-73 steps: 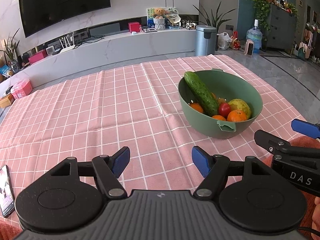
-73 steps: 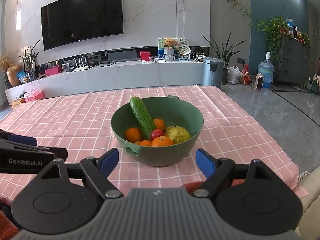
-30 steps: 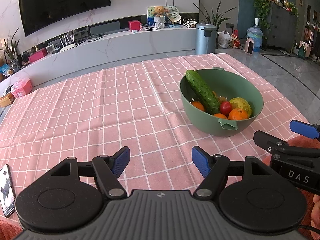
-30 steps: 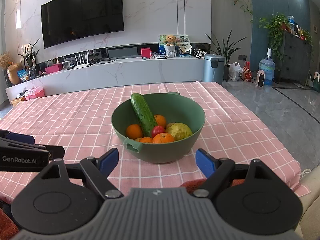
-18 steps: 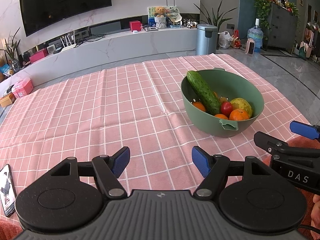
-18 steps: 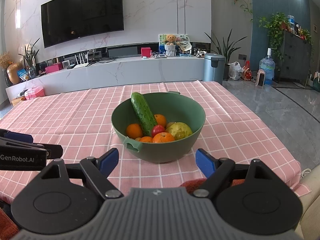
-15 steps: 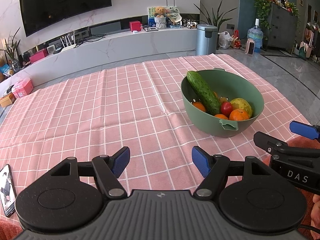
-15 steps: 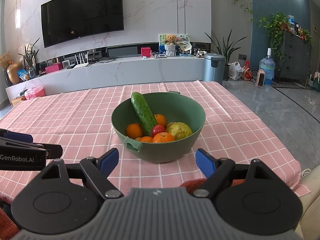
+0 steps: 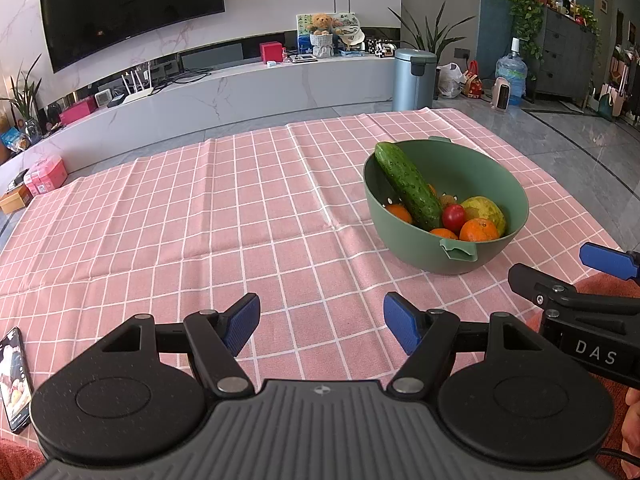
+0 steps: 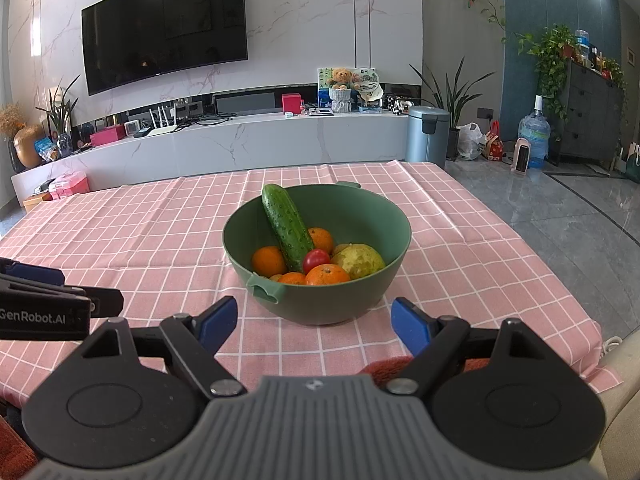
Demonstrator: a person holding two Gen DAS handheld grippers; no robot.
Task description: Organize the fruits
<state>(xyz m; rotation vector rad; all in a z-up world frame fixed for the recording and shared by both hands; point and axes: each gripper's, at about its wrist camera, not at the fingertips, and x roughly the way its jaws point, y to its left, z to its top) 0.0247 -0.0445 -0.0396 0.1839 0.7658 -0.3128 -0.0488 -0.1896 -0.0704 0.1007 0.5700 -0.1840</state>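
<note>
A green bowl [image 10: 372,204] stands on the pink checked tablecloth [image 10: 140,232]; the left wrist view shows the bowl [image 9: 500,168] to the right. In it a cucumber [image 10: 286,226] leans on the far-left rim, with several oranges [image 10: 328,274], a red tomato [image 10: 316,260] and a yellow-green fruit [image 10: 358,261]. My right gripper [image 10: 314,320] hangs open and empty just in front of the bowl. My left gripper [image 9: 322,322] is open and empty over bare cloth, left of the bowl. Each gripper shows at the edge of the other's view.
A phone [image 9: 14,380] lies at the cloth's near left corner. A red-brown cloth [image 10: 384,368] lies under my right gripper. The table's right edge [image 10: 580,308] drops to a grey floor. Beyond the table run a white TV bench [image 10: 240,140] and a bin [image 10: 428,136].
Both views shifted only slightly since the earliest frames, the bowl drifting a touch in each. Over the last second nothing has visibly moved; both grippers stay open.
</note>
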